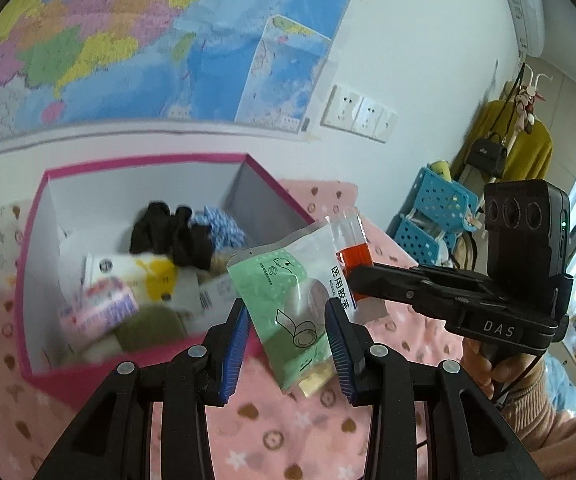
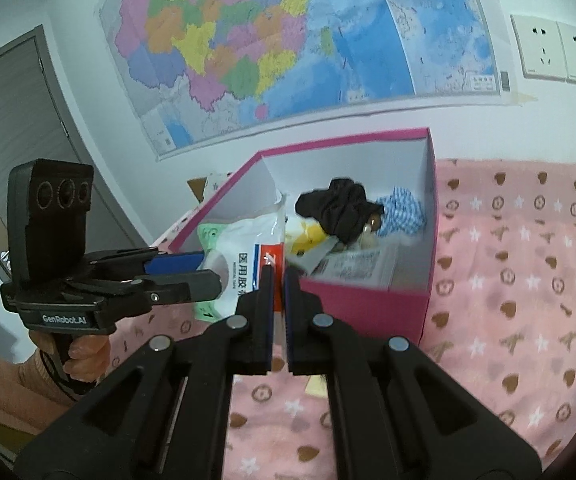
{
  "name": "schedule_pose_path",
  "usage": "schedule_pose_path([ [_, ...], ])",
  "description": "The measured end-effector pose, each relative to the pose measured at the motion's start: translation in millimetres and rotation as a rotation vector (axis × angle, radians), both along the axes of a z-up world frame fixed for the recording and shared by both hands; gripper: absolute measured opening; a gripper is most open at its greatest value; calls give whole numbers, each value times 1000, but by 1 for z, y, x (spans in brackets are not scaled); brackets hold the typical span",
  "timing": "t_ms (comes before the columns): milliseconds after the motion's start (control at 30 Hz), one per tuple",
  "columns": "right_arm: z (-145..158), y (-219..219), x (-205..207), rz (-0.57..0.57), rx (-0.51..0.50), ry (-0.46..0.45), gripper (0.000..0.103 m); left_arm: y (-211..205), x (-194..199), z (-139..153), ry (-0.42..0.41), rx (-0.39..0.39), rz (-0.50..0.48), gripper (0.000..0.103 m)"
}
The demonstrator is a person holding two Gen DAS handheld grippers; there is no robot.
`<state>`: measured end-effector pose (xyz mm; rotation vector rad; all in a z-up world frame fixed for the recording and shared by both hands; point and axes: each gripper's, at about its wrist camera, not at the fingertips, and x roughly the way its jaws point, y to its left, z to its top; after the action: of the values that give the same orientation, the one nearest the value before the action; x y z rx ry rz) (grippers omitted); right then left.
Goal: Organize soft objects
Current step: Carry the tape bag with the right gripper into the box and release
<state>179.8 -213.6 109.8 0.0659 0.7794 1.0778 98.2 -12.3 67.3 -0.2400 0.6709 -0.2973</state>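
Packet of medical tape point(image 1: 300, 300), green and white plastic, held off the blanket between both tools. Left gripper point(image 1: 290, 330) clamps it across the lower half, blue pads point(image 1: 235, 340) pressing either side. Right gripper point(image 2: 279, 280) is clenched on the packet's red-printed corner; in the left wrist view its black fingers point(image 1: 372, 284) meet the red strip on the packet's right edge. Packet hangs tilted, just in front of the near rim of the pink box point(image 1: 27, 240), over the pink patterned blanket point(image 1: 288, 432).

Box is open, white inside. Contents: black cloth point(image 1: 171, 236) bunched toward the back, blue checked fabric point(image 1: 223, 224) beside it, a yellow and white pack point(image 1: 147, 272), a pink printed pack point(image 1: 99, 308) too blurred to read, something olive-green point(image 1: 151, 328) near the front wall, possibly plush.

Each tool is held by a hand on its grip; a peach sleeve point(image 1: 548, 412) shows on the right arm.

Behind: wall map point(image 2: 279, 52), sockets point(image 1: 360, 114), blue perforated baskets point(image 1: 432, 208) at the blanket's far right.
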Motion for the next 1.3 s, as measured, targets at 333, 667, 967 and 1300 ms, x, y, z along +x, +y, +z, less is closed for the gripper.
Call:
schedule_pose_path([
  [333,-1,17,40,-36,-28,-1,8,9,47,-4,39,11,38,38],
  [667,-27,31,70,-90,-115,40,13,13,83,-29,134,54,127,46],
  [967,-23,10,61,-159,-117,13,31,26,65,-30,107,43,190,62],
  [1300,-16,-23,21,-128,-80,-8,36,6,5,-19,12,105,143,63],
])
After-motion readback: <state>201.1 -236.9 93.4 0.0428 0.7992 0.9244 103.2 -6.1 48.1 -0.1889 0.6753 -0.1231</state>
